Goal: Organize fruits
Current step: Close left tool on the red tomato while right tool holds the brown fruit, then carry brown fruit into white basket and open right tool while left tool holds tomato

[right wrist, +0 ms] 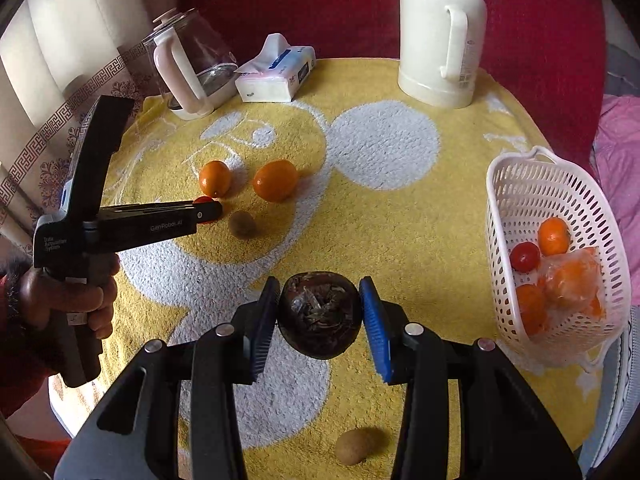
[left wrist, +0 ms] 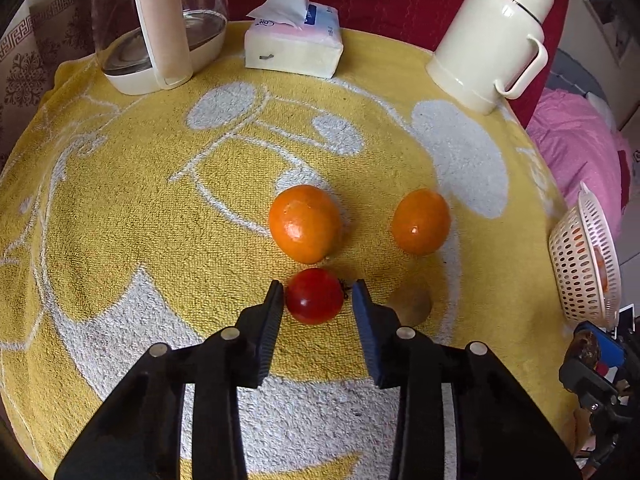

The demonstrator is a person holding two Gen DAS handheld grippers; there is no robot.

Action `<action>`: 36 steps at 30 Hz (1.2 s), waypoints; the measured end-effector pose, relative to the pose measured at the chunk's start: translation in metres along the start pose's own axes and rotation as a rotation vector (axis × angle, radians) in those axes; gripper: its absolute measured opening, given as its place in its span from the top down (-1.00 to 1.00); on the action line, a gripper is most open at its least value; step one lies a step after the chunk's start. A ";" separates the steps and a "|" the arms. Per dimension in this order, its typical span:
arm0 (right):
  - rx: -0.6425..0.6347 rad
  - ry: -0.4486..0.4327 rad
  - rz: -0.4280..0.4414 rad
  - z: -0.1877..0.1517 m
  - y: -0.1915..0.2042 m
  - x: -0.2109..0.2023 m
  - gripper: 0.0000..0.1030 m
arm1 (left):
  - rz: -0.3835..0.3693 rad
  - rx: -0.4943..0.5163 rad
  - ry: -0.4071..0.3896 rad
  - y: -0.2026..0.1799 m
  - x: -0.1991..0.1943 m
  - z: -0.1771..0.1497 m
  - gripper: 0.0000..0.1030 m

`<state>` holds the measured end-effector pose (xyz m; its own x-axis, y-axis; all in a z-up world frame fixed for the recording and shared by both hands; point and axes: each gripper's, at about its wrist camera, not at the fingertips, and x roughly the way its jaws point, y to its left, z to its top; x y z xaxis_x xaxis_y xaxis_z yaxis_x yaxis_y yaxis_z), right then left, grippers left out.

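Two oranges [left wrist: 305, 223] lie on the yellow-towelled surface [left wrist: 120, 208] just beyond the left hand-held gripper [left wrist: 318, 294], whose jaws flank a red tomato [left wrist: 315, 296], barely touching; the right hand-held gripper [right wrist: 320, 312] clenches a dark fruit [right wrist: 320, 316] near the white basket [right wrist: 520, 184].

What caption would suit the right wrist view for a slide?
Right gripper grips a dark round fruit above the yellow towel, near a white basket of oranges.
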<state>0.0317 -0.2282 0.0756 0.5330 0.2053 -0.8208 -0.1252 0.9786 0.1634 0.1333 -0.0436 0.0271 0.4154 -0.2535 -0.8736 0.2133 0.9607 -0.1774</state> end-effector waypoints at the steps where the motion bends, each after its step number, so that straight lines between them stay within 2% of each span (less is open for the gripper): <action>1: 0.001 -0.003 0.003 0.001 -0.001 -0.001 0.18 | 0.001 -0.003 -0.003 -0.001 -0.001 0.000 0.34; 4: 0.008 -0.015 0.015 0.003 -0.005 -0.006 0.18 | -0.001 -0.013 -0.013 -0.001 -0.007 -0.001 0.45; 19: 0.018 -0.078 0.060 0.011 -0.030 -0.029 0.18 | 0.040 -0.048 -0.072 -0.010 -0.047 -0.006 0.45; 30: 0.123 -0.143 0.004 0.011 -0.100 -0.063 0.18 | 0.041 -0.038 -0.129 -0.048 -0.078 -0.007 0.45; 36: 0.174 -0.147 -0.033 0.002 -0.139 -0.070 0.18 | 0.046 -0.037 -0.146 -0.067 -0.089 -0.014 0.45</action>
<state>0.0132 -0.3789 0.1116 0.6523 0.1606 -0.7408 0.0340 0.9701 0.2403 0.0700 -0.0834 0.1106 0.5485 -0.2199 -0.8067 0.1593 0.9746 -0.1574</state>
